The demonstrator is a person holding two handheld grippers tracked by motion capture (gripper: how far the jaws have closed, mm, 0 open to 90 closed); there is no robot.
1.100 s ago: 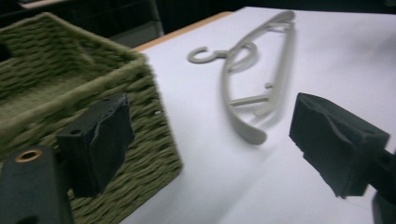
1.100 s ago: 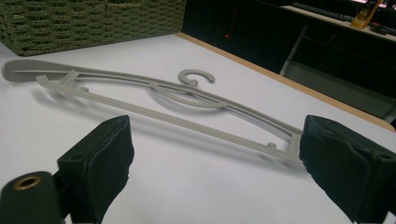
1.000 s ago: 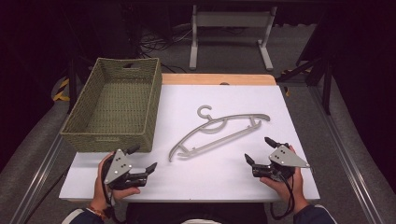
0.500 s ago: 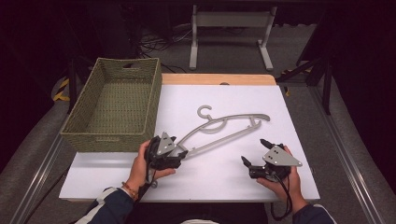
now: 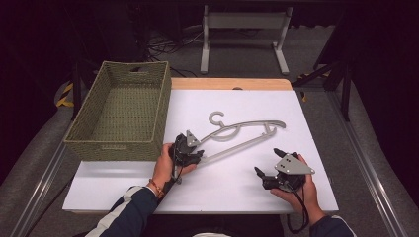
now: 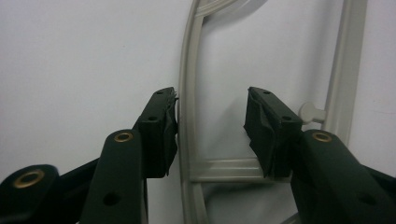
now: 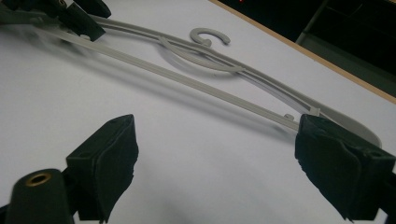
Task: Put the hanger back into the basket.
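Note:
A grey plastic hanger (image 5: pixel 232 148) lies flat on the white table top (image 5: pixel 316 118), its hook pointing away from me. My left gripper (image 5: pixel 196 149) is at the hanger's left end. In the left gripper view the hanger's arm (image 6: pixel 187 70) runs between the jaws of my left gripper (image 6: pixel 210 126); the jaws have just been closing. One pad touches the arm and the other stands apart, so nothing is clamped. My right gripper (image 5: pixel 265 160) rests near the front right, open with nothing in it. In its own view my right gripper (image 7: pixel 215 163) faces the hanger (image 7: pixel 201 81).
A woven green basket (image 5: pixel 118 148) stands on the table's left side, close to my left hand. A wooden strip (image 5: pixel 227 83) edges the table's far side, with a metal stand (image 5: pixel 242 24) on the floor beyond.
My left hand has moved from the front left corner rightward and away from me to the hanger's left end, and its jaws have narrowed around the hanger's arm. The right hand has stayed put.

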